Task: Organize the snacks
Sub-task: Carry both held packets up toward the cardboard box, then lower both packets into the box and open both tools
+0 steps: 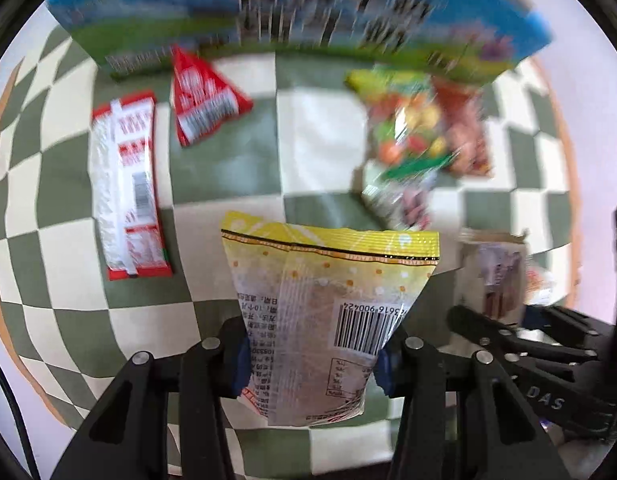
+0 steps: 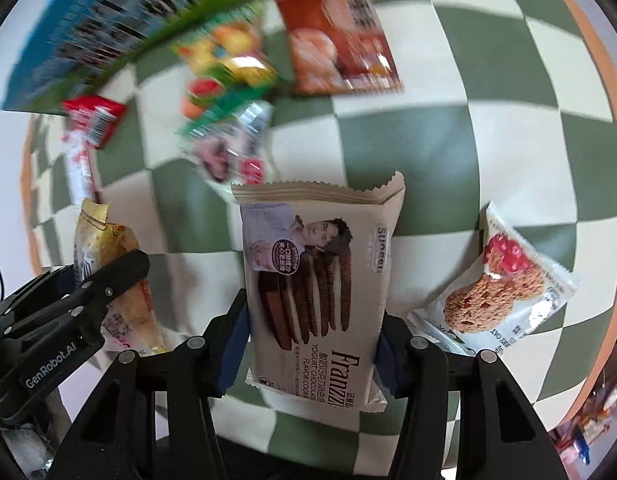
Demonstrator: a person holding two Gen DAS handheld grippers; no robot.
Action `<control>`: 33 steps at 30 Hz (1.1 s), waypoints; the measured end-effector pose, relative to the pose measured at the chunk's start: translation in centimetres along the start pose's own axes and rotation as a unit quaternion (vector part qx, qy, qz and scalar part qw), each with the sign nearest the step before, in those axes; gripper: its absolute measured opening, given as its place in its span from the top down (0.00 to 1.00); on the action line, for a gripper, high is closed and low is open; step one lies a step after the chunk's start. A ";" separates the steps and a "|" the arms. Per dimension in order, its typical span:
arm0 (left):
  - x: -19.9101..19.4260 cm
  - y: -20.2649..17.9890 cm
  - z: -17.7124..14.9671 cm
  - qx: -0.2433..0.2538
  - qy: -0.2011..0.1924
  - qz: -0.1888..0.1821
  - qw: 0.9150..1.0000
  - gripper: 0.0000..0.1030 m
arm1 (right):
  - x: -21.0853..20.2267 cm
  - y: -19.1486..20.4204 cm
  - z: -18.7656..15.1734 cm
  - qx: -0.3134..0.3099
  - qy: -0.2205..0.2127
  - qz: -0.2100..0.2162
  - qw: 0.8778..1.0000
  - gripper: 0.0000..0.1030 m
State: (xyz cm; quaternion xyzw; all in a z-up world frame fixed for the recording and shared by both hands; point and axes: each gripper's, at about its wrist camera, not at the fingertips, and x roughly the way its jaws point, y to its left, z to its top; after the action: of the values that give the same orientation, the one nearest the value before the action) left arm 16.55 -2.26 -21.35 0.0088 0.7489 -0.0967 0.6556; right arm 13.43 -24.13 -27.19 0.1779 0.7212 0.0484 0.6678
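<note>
Home table; checkered tablecloth [image 1: 236, 168]; scattered snack packets [image 2: 340, 36].

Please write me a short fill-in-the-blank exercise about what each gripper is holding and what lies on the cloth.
1. The left gripper is shut on a ______-topped packet.
2. The right gripper grips the beige Franzzi cookie pack, whose printed flavour is yogurt ______.
3. The tablecloth has a green and cream ______ pattern.
4. The oat cookie packet lies to the ______ of the Franzzi pack.

Missing words: yellow; chocolate; checkered; right
</note>
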 end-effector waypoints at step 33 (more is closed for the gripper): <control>-3.0 -0.1 25.7 -0.023 0.012 -0.070 0.997 0.41 | -11.6 6.0 24.5 -0.079 -0.076 -0.016 0.994 0.35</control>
State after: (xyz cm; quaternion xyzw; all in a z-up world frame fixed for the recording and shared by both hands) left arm 42.15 -5.98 -21.47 -0.0583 0.7572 -0.1249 0.6385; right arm 39.08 -26.37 -16.95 0.1164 0.6647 0.0807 0.7336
